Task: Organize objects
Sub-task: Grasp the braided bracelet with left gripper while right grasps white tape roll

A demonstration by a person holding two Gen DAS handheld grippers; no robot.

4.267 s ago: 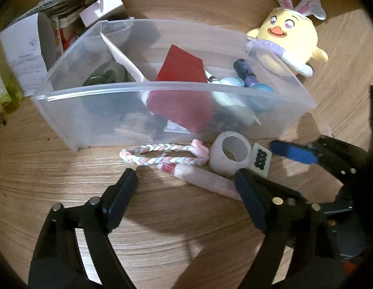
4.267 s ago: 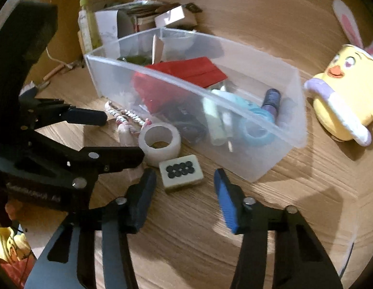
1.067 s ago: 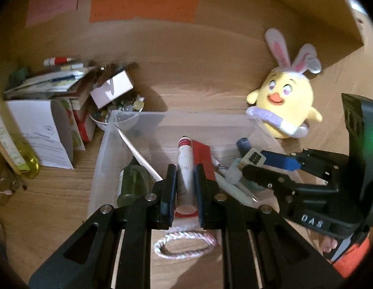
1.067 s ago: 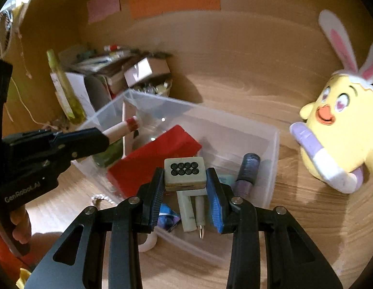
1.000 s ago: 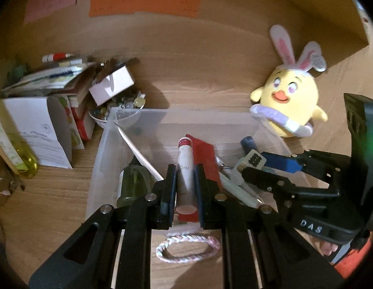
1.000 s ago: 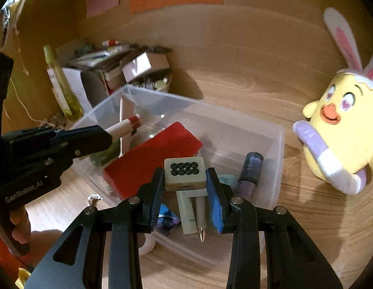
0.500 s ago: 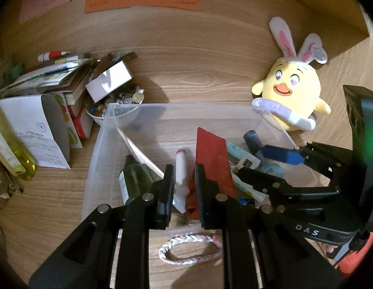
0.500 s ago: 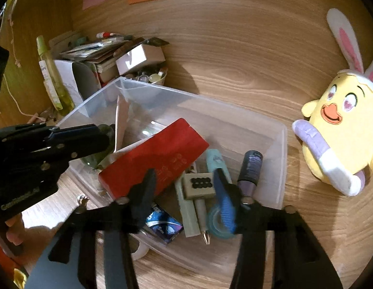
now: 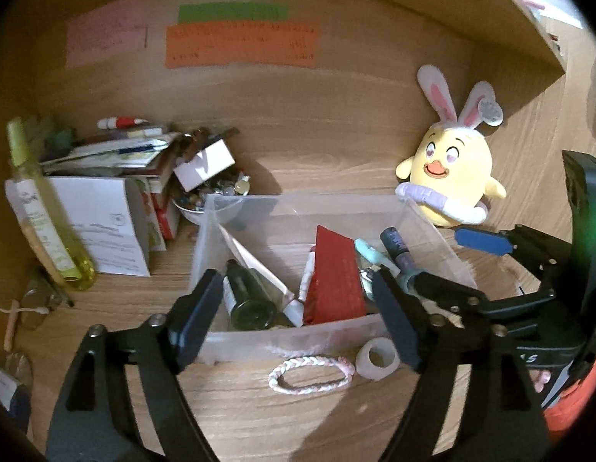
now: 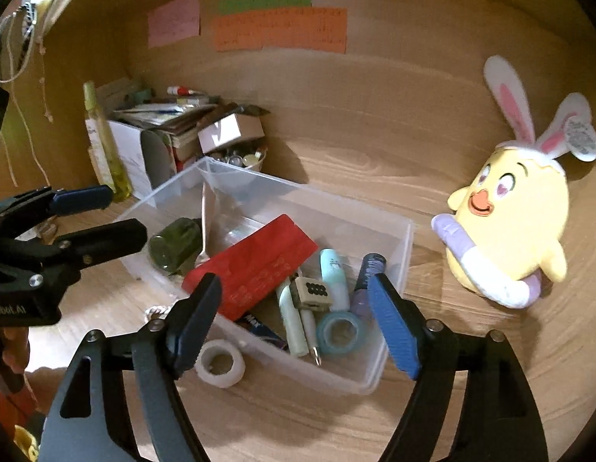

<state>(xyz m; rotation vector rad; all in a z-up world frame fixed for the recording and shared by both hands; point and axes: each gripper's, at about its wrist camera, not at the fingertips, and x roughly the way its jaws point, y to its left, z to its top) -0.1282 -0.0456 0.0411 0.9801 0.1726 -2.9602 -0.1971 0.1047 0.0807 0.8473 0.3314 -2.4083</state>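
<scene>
Above clear bin (image 10: 390,350), left tongs (image 9: 298,308) & right tongs (image 10: 298,308) both spread wide, nothing held.

Two hand-held claws, each a black plastic frame shaped like a wide fork; the left claw (image 9: 298,319) has two angular black arms with silver rivets at the joints and dark flat pads at the tips; the right claw (image 10: 296,321) has the same black arms and round silver rivets, with one dark pad and one bright blue ribbed pad (image 10: 394,329); triangular cut-outs pierce the lower arms; white lettering marks the black body of each claw; a small green light glows on the right claw's housing; bare fingers and an orange-red grip show beneath both housings.
</scene>
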